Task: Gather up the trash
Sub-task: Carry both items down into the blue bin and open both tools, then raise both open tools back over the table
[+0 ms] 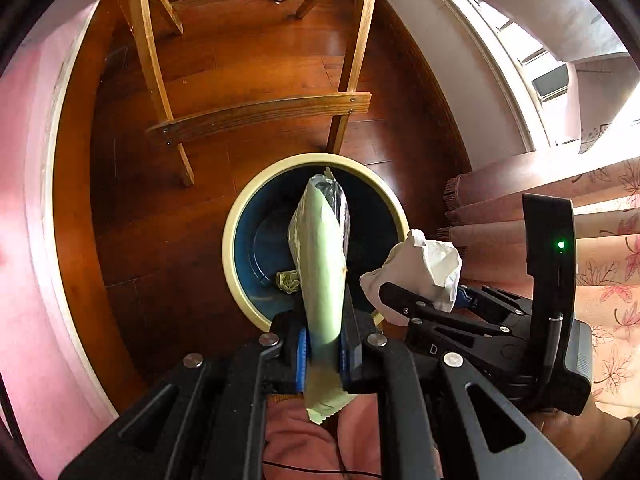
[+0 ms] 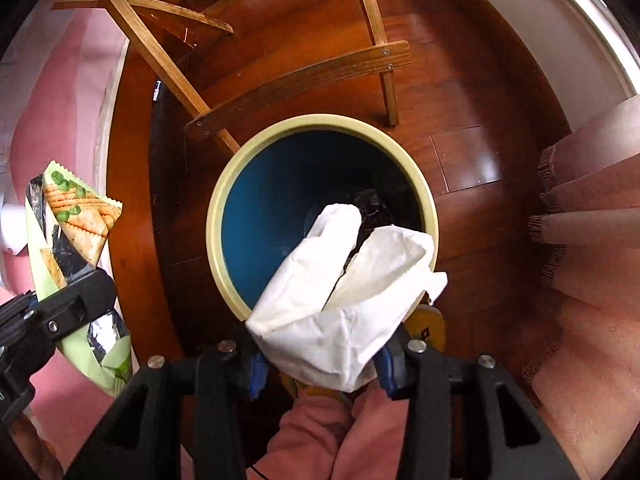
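Round plastic bin (image 2: pixel 224 240): cream rim, blue inside. Foil snack wrapper (image 1: pixel 324 272): pale green, cracker print. Crumpled paper tissue (image 2: pixel 340 304): white.

**Wrapper and tissue over the bin**

The wrapper (image 1: pixel 323 264) is a pale green cracker packet with a silver foil lining and a zigzag cut edge; its printed side shows crackers and green onion bits. It is flattened, squeezed at its lower part, and stands out lengthwise above the mouth of the bin (image 1: pixel 240 216).

The tissue (image 2: pixel 340 300) is white, crumpled and folded into a loose open pouch, hanging over the bin's near rim.

The bin is round, with a cream rim and dark blue inside, standing on the wooden floor. Small scraps lie at its bottom: one yellowish-green (image 1: pixel 288 281), one black (image 2: pixel 370 204).
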